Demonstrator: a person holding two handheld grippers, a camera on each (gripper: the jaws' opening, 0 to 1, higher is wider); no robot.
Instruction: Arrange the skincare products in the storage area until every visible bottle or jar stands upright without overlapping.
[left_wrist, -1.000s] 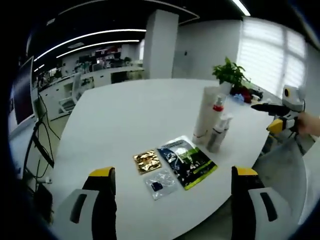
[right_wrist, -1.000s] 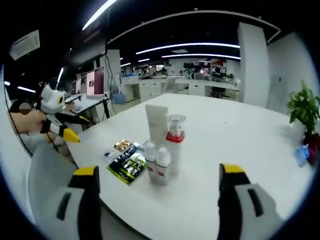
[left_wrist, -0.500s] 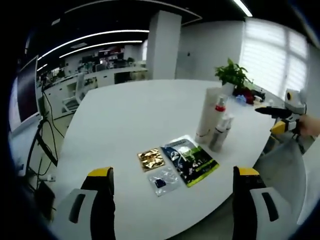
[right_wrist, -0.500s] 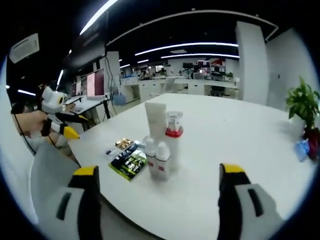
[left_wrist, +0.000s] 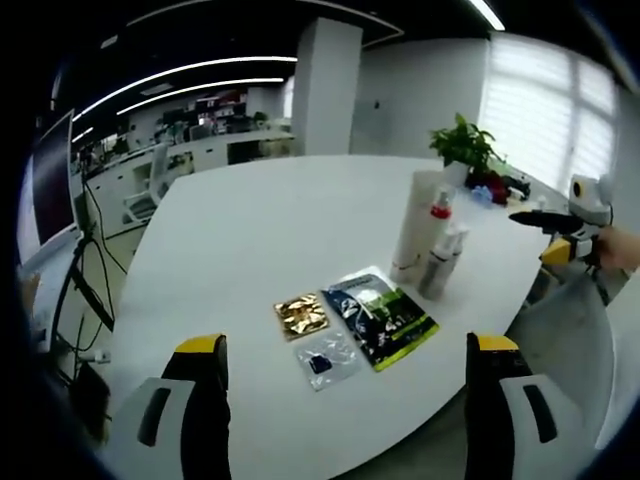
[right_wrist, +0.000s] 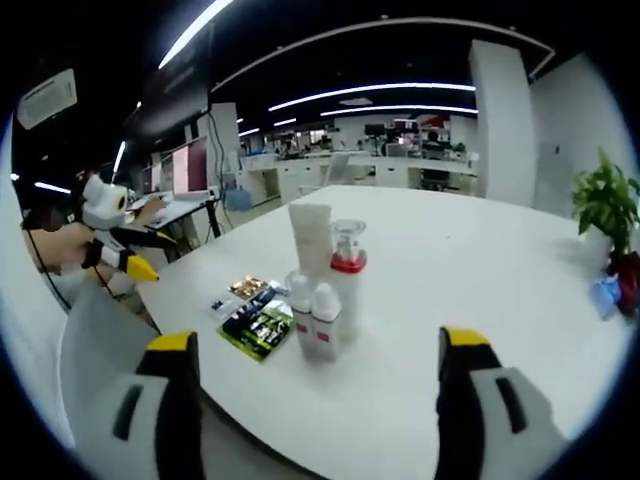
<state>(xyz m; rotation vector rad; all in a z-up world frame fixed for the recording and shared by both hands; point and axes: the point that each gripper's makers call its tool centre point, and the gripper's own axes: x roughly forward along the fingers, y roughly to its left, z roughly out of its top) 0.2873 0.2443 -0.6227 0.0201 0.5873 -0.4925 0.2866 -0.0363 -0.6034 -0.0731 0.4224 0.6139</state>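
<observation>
Several skincare products stand upright in a tight cluster on the white table (left_wrist: 260, 230): a tall white tube (left_wrist: 413, 225) (right_wrist: 311, 238), a pump bottle with a red collar (left_wrist: 437, 213) (right_wrist: 348, 282), and two small white bottles (left_wrist: 437, 268) (right_wrist: 313, 320). My left gripper (left_wrist: 350, 420) hovers open near the table's edge, well short of them; it also shows as the left gripper (right_wrist: 122, 252) in the right gripper view. My right gripper (right_wrist: 320, 410) is open with nothing between its jaws, facing the cluster from the other side, and appears as the right gripper (left_wrist: 556, 226) in the left gripper view.
Flat packets lie beside the bottles: a dark green one (left_wrist: 380, 318) (right_wrist: 258, 327), a gold one (left_wrist: 301, 316) (right_wrist: 245, 288) and a small clear one (left_wrist: 325, 360). A potted plant (left_wrist: 462, 145) (right_wrist: 605, 205) stands at the table's far end. Office desks fill the background.
Both views have shifted slightly with the hands. The bottles and packets stand as before, and both grippers stay open.
</observation>
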